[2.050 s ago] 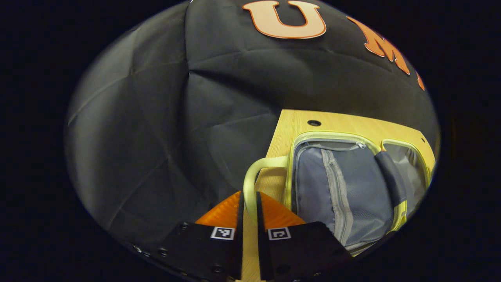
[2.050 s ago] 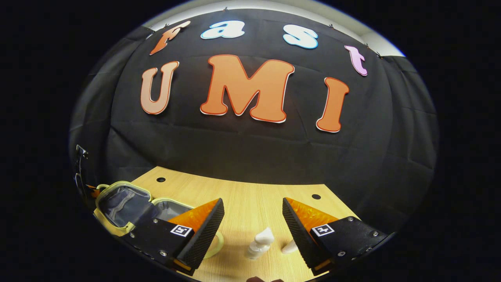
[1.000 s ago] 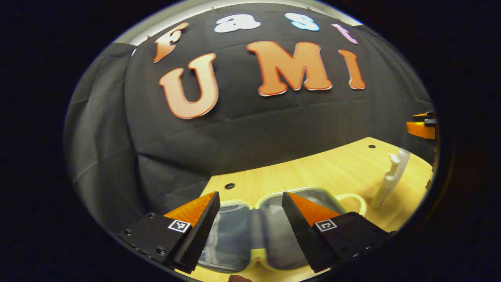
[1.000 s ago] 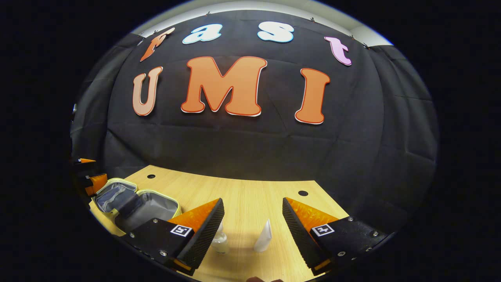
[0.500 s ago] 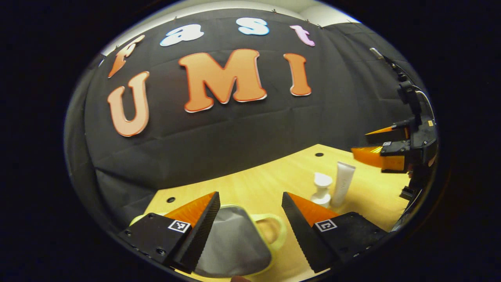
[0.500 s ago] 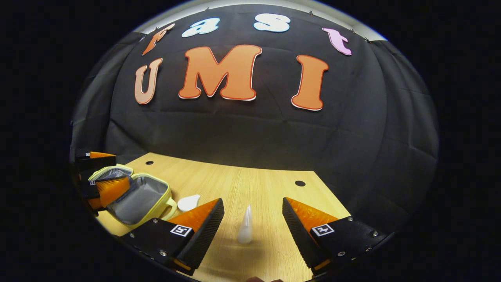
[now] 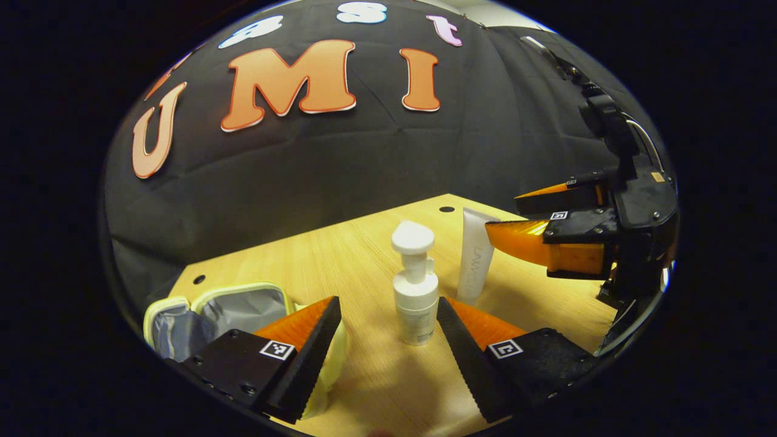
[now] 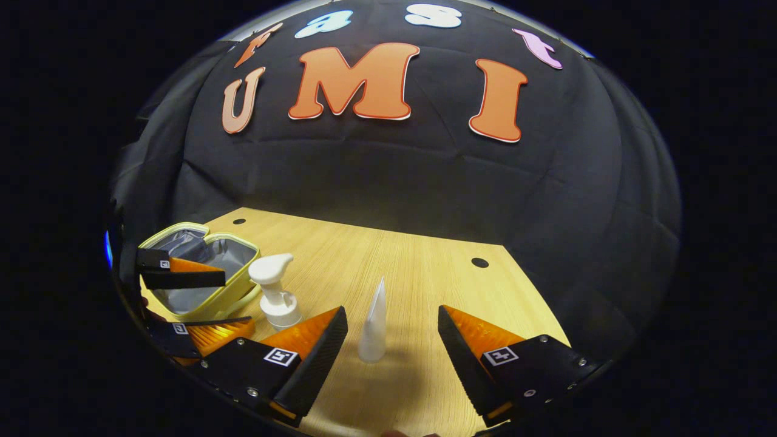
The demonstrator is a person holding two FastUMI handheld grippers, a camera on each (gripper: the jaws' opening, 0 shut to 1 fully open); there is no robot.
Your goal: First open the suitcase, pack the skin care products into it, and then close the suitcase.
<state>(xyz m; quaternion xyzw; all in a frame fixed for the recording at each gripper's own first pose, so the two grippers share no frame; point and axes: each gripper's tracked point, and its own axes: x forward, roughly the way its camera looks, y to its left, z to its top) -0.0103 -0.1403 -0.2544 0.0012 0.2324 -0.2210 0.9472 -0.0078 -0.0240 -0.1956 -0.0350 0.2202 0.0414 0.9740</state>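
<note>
Both grippers gape empty: left gripper (image 7: pixel 388 358) faces the pump bottle (image 7: pixel 414 285), right gripper (image 8: pixel 391 358) the tube (image 8: pixel 373 325).

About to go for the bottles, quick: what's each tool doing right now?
Left tool: open, empty, the pump bottle standing between its fingers, untouched.
Right tool: open, empty, lined up on the tube.

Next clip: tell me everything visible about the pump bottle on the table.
The pump bottle is white, plastic by the look of it, with a round body, a narrower neck and a broad pump head with a short spout. It stands upright on the wooden table, between the open suitcase and the white tube. In the left gripper view it sits just ahead of the left tongs, whose fingers are spread wide and not touching it. Its label is too small to make out.
</note>
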